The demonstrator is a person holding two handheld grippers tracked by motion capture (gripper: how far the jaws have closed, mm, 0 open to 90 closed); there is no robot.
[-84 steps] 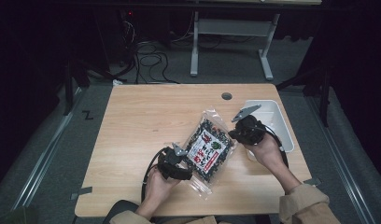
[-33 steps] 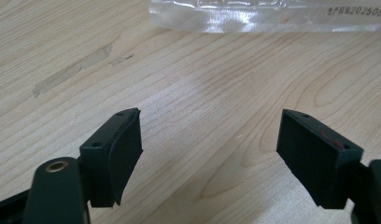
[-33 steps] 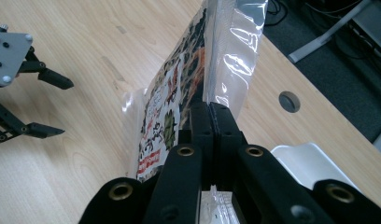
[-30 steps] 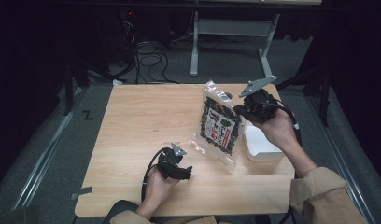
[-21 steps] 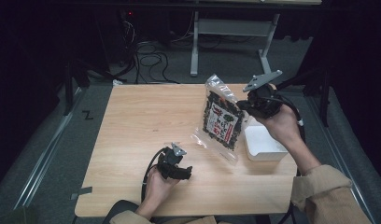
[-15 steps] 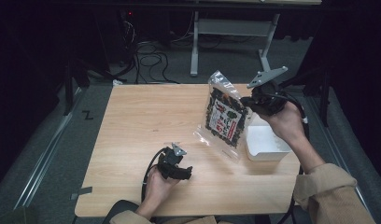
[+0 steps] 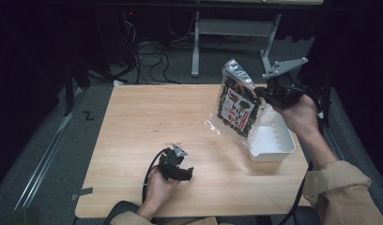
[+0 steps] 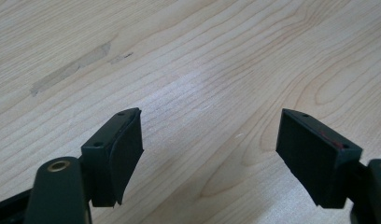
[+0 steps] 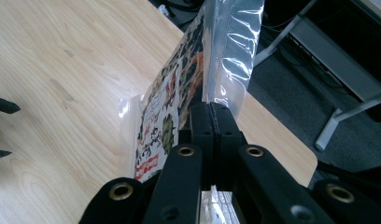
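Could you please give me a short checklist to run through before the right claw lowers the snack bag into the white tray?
1. Grip: right claw is shut on the snack bag's edge, jaws pressed together. Ok.
2. Bag clear of table: it hangs lifted, lower corner beside the tray's near-left rim. Ok.
3. White tray: its visible floor looks bare, though the bag hides part. Ok.
4. Left claw: open, low over bare wood, well away from the tray. Ok.
5. Bag seal: clear top strip looks closed; whether fully sealed, cannot tell.
6. Bag fits the tray: cannot tell at this angle.
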